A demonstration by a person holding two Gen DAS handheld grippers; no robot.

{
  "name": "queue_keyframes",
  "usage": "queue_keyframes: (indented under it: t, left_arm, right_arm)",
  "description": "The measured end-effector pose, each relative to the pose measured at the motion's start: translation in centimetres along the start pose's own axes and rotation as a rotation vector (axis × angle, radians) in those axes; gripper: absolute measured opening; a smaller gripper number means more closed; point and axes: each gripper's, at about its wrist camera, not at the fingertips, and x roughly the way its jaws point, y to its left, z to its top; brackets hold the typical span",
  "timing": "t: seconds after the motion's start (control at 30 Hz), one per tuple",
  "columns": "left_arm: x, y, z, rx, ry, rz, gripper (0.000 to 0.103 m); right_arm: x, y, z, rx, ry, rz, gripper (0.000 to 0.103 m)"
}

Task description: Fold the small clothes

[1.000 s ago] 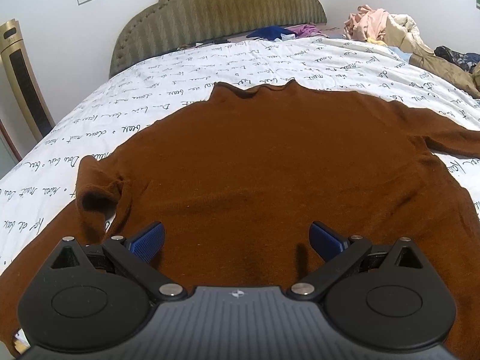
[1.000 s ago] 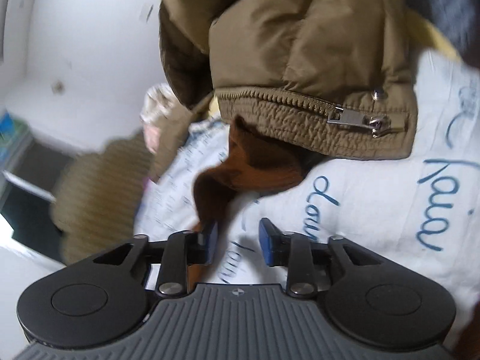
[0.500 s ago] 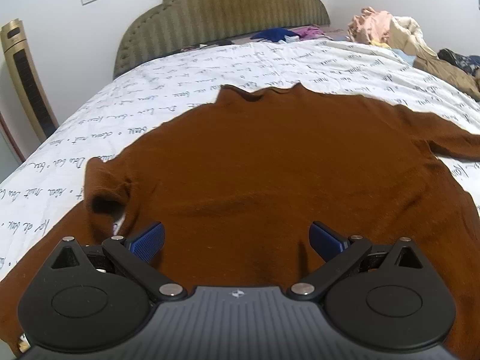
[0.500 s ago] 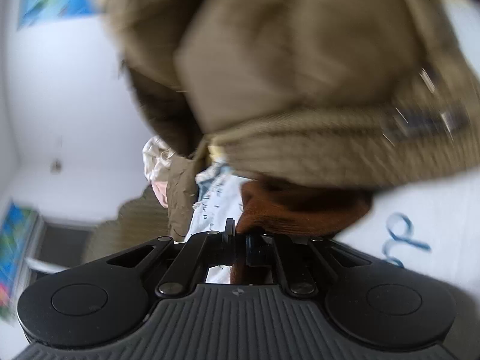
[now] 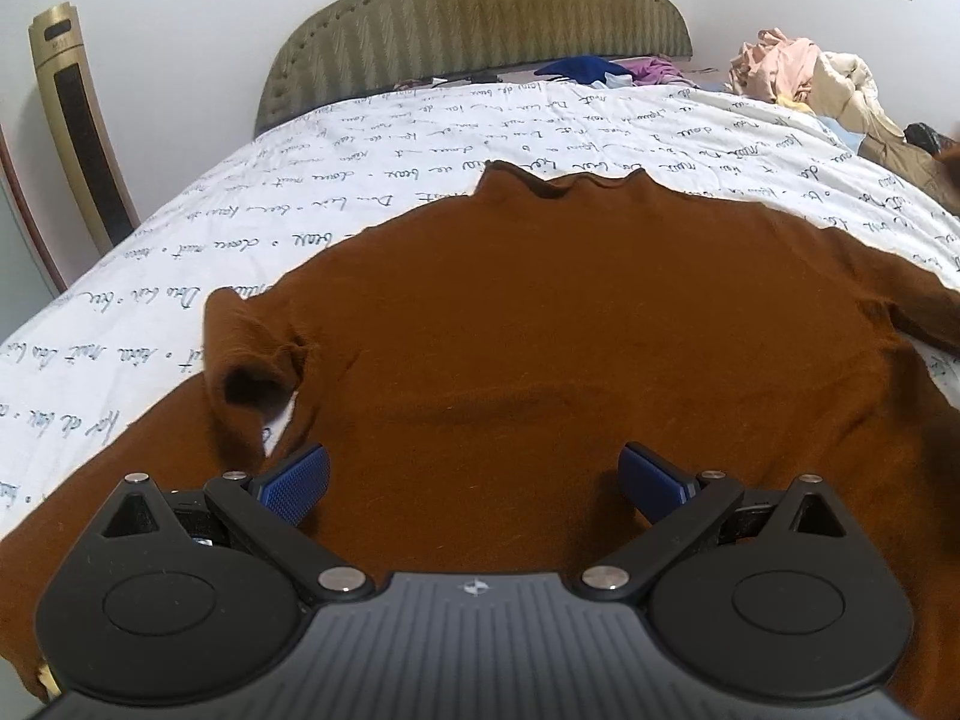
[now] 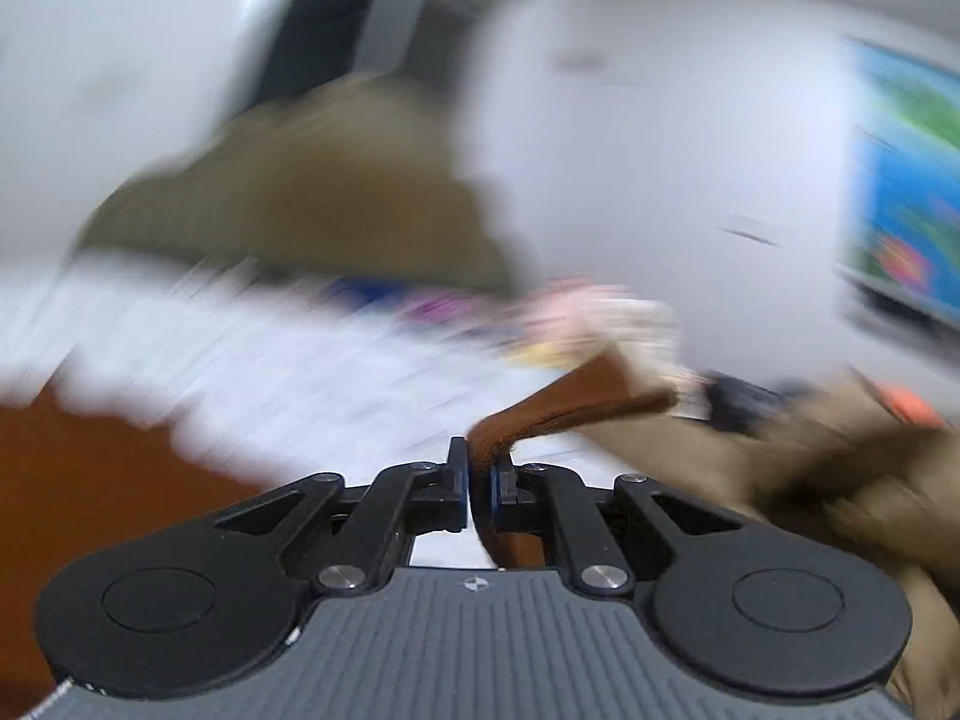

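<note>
Fabric fills the near field of the left wrist view: the brown sweater (image 5: 540, 324) lies spread flat on the bed (image 5: 420, 138), neck toward the headboard (image 5: 474, 18), hem toward the camera. The left tool (image 5: 474, 477) hovers just above the lower body of the garment with its blue pads (image 5: 297, 477) spread wide and nothing between them. The sweater's left sleeve (image 5: 252, 354) is bunched back on itself near the armpit, its cuff opening showing dark.

In the right wrist view, which is heavily blurred, the right tool (image 6: 479, 480) is pressed together on the right sleeve (image 6: 570, 411), the brown cloth pinched between the pads and trailing up and away to the right. Just beyond it sits a tan jacket (image 6: 840, 468). A pile of clothes (image 5: 798, 72) lies farther off, near the bed's far right corner.

The step in hand looks like carrying that right sleeve across the body for the first fold. To do it well, I would keep the pinch firm, lift only enough to clear the jacket, and lay the sleeve straight across the chest so the side edge forms a clean line. The left tool could press the sweater's body down to stop it sliding, and the rumpled left sleeve wants flattening before it is folded in turn.
</note>
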Motion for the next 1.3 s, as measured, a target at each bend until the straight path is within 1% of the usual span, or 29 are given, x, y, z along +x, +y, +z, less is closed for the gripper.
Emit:
queue_keyframes:
  t: [0.07, 0.1, 0.13, 0.17, 0.2, 0.27, 0.3, 0.37, 0.4, 0.43, 0.47, 0.5, 0.53, 0.57, 0.63, 0.67, 0.7, 0.73, 0.77, 0.83, 0.9, 0.93, 1.0, 1.07, 1.2, 1.3]
  left_arm:
    - [-0.1, 0.5, -0.1, -0.009, 0.000, 0.007, 0.103]
    - [-0.1, 0.9, -0.1, -0.018, 0.003, 0.010, 0.103]
    - [0.0, 1.2, -0.2, -0.028, 0.008, 0.012, 0.103]
    - [0.1, 1.5, -0.2, -0.041, 0.012, 0.011, 0.103]
    - [0.2, 1.8, -0.2, -0.052, 0.016, 0.010, 0.103]
    - [0.4, 2.3, -0.4, -0.074, 0.025, 0.007, 0.103]
    - [0.6, 2.4, -0.4, -0.081, 0.030, 0.004, 0.103]
    - [0.8, 2.4, -0.6, -0.084, 0.039, -0.006, 0.103]
    - [0.8, 2.3, -0.7, -0.081, 0.040, -0.010, 0.103]
    - [0.7, 2.2, -0.7, -0.074, 0.040, -0.011, 0.103]
    - [0.7, 2.1, -0.8, -0.066, 0.037, -0.011, 0.103]
    - [0.6, 2.0, -0.8, -0.057, 0.033, -0.008, 0.103]
    - [0.5, 2.0, -0.8, -0.052, 0.029, -0.004, 0.103]
    - [0.4, 2.0, -0.8, -0.050, 0.026, 0.002, 0.103]
    - [0.4, 2.2, -0.8, -0.056, 0.024, 0.004, 0.103]
    - [0.4, 2.4, -0.8, -0.062, 0.023, 0.002, 0.103]
    - [0.4, 2.5, -0.8, -0.068, 0.022, -0.002, 0.103]
    - [0.3, 2.7, -0.8, -0.074, 0.018, -0.007, 0.103]
    - [0.2, 2.8, -0.8, -0.079, 0.011, -0.014, 0.103]
    - [0.1, 2.9, -0.9, -0.083, 0.002, -0.016, 0.103]
    - [0.2, 2.8, -0.9, -0.077, -0.003, -0.005, 0.103]
    - [0.2, 2.8, -1.0, -0.074, -0.003, 0.001, 0.103]
    - [0.4, 2.6, -1.1, -0.070, -0.003, 0.007, 0.103]
    - [0.5, 2.6, -1.2, -0.066, 0.000, 0.014, 0.103]
    - [0.5, 2.6, -1.5, -0.056, 0.002, 0.023, 0.103]
    - [0.4, 2.9, -1.7, -0.057, 0.004, 0.026, 0.103]
  right_arm:
    - [1.5, 4.9, -1.3, -0.164, 0.086, 0.139, 0.016]
    - [2.0, 6.7, -2.1, -0.217, 0.119, 0.180, 0.019]
    - [2.7, 8.1, -2.8, -0.271, 0.148, 0.198, 0.030]
    - [2.9, 9.1, -3.4, -0.312, 0.161, 0.203, 0.036]
    - [2.6, 9.7, -3.8, -0.340, 0.158, 0.195, 0.037]
    - [2.9, 10.0, -3.6, -0.360, 0.152, 0.177, 0.039]
    - [1.8, 10.1, -3.7, -0.352, 0.158, 0.188, 0.039]
    - [2.0, 9.8, -3.7, -0.324, 0.172, 0.214, 0.042]
    - [-0.6, 10.4, -4.2, -0.317, 0.177, 0.221, 0.043]
    - [-1.2, 11.0, -4.2, -0.313, 0.183, 0.226, 0.043]
    - [-0.8, 11.1, -3.9, -0.315, 0.182, 0.226, 0.043]
    - [-3.9, 12.0, -5.0, -0.324, 0.170, 0.226, 0.043]
    - [-4.8, 12.7, -5.1, -0.345, 0.156, 0.229, 0.043]
    - [-6.4, 13.9, -5.4, -0.380, 0.141, 0.225, 0.042]
    - [-7.3, 15.5, -6.3, -0.482, 0.119, 0.194, 0.037]
    - [-7.3, 16.2, -6.7, -0.534, 0.115, 0.182, 0.028]
    - [-7.3, 16.7, -7.0, -0.569, 0.114, 0.174, 0.022]
    - [-7.3, 17.0, -7.0, -0.585, 0.119, 0.178, 0.011]
    - [-7.1, 17.0, -7.0, -0.583, 0.130, 0.182, 0.008]
    - [-7.2, 16.8, -6.4, -0.558, 0.130, 0.177, 0.007]
    - [-7.3, 16.5, -5.3, -0.504, 0.115, 0.167, 0.006]
    - [-7.4, 16.4, -4.5, -0.465, 0.104, 0.176, 0.006]
    - [-7.7, 16.4, -2.8, -0.386, 0.088, 0.218, 0.005]
    - [-8.0, 17.3, -1.2, -0.349, 0.061, 0.250, 0.004]
    - [-8.7, 20.9, 1.2, -0.377, -0.015, 0.296, 0.004]
    - [-8.7, 23.5, 1.8, -0.413, -0.032, 0.332, 0.004]
